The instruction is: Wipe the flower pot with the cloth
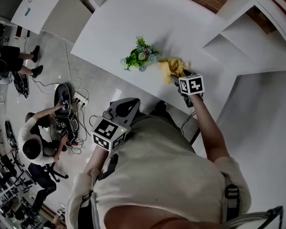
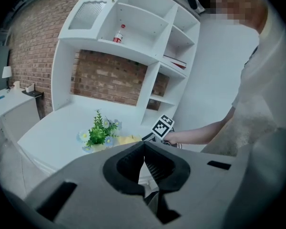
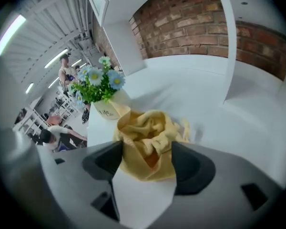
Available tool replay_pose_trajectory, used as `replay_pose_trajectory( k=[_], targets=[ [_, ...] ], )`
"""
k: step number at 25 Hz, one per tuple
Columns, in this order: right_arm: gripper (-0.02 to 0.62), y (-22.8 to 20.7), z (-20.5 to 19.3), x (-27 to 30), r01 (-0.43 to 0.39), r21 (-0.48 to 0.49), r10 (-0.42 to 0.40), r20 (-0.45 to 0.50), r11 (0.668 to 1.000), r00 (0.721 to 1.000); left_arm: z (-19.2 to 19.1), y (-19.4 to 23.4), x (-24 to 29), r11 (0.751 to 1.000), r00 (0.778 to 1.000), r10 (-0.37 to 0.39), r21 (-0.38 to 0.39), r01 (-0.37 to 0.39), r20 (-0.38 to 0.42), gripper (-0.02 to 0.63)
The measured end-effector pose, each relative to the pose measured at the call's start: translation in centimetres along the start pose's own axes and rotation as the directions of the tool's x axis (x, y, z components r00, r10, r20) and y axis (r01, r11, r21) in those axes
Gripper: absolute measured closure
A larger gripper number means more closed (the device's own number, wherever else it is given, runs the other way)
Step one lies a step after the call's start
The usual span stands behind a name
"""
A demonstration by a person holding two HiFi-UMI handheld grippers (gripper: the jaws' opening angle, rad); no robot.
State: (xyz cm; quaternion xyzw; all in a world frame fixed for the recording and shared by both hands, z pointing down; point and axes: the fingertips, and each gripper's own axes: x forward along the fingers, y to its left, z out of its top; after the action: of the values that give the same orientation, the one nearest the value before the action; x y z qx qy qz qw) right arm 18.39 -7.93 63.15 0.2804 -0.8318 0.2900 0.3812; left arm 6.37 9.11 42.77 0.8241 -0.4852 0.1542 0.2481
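A small pale flower pot [image 3: 106, 110] with green leaves and blue-white flowers [image 1: 140, 56] stands on the white table [image 1: 181, 27] near its front edge. A crumpled yellow cloth [image 3: 148, 135] lies on the table just right of the pot, touching it. My right gripper [image 3: 145, 162] points down at the cloth with its jaws wide apart, and the cloth bunches between them. In the head view the right gripper [image 1: 177, 78] sits at the cloth [image 1: 171, 67]. My left gripper [image 2: 144, 168] is shut and empty, held off the table's front edge by my body [image 1: 126, 105].
White shelving [image 2: 148, 42] rises behind and to the right of the table against a brick wall [image 2: 109, 78]; a small bottle [image 2: 118, 34] stands on one shelf. Left of the table, people [image 1: 35, 140] sit on the floor among cables and gear [image 1: 66, 97].
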Motion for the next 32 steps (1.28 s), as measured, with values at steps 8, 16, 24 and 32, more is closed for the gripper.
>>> replay_pose_trajectory(
  k=[8, 16, 24, 32],
  targets=[
    [0.42, 1.4, -0.8, 1.8, 0.004, -0.042, -0.007, -0.074, 0.999, 0.997, 0.9, 5.4, -2.1, 0.999, 0.998, 0.039, -0.026, -0.038, 0.046, 0.586],
    [0.511, 1.7, -1.4, -1.8, -0.05, 0.468, -0.01, 0.126, 0.882, 0.992, 1.6, 15.7, -4.8, 0.999, 0.998, 0.036, 0.004, -0.036, 0.053, 0.586],
    [0.511, 3.1, 3.8, -7.7, -0.178, 0.736, -0.272, 0.448, 0.653, 0.852, 2.0, 23.6, -3.0, 0.995, 0.999, -0.052, 0.088, 0.052, 0.001, 0.586],
    [0.509, 1.4, 3.3, -12.5, -0.016, 0.76, -0.486, 0.432, 0.65, 0.76, 2.3, 24.2, 6.4, 0.949, 0.964, -0.237, 0.186, 0.256, -0.119, 0.586]
  ],
)
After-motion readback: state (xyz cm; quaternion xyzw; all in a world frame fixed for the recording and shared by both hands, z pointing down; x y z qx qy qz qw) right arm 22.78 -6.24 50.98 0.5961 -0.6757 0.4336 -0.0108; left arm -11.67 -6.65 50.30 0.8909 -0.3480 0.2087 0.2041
